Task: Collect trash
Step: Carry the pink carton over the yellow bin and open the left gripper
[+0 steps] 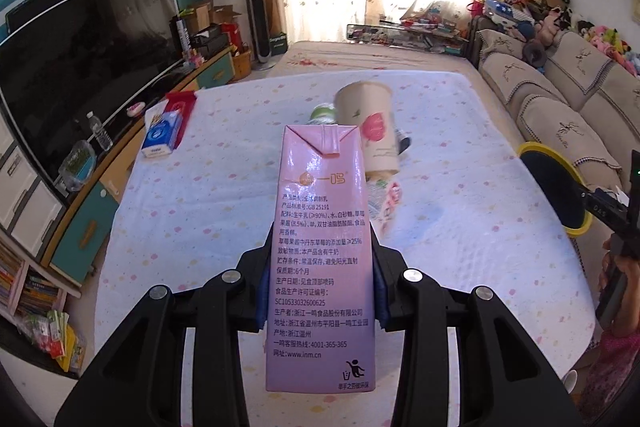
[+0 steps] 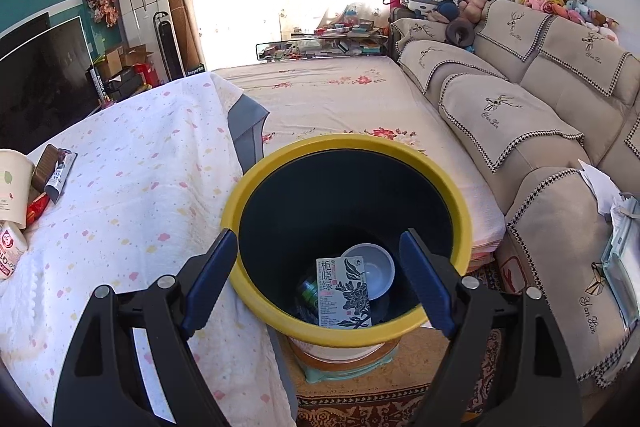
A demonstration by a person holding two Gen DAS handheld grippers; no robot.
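My left gripper [image 1: 322, 287] is shut on a pink milk carton [image 1: 322, 227] and holds it above the cloth-covered table [image 1: 200, 227]. Behind it stand a tan paper cup [image 1: 370, 125], a green item [image 1: 322, 113] and a small wrapper [image 1: 386, 203]. My right gripper [image 2: 320, 279] is open and empty, just above the near rim of a yellow-rimmed dark bin [image 2: 460, 187]. Inside the bin lie a flat tea box [image 2: 346, 293], a blue-grey bowl [image 2: 374, 267] and a green can [image 2: 308, 291]. The bin also shows in the left wrist view [image 1: 554, 187] at the right.
A blue tissue pack [image 1: 162, 135] and red packet [image 1: 182, 107] lie at the table's far left. In the right wrist view a paper cup [image 2: 12, 183], brown wrapper [image 2: 54, 169] and small bottle [image 2: 10, 249] sit at the table's left. A sofa [image 2: 520, 115] is on the right, a TV [image 1: 80, 67] on the left.
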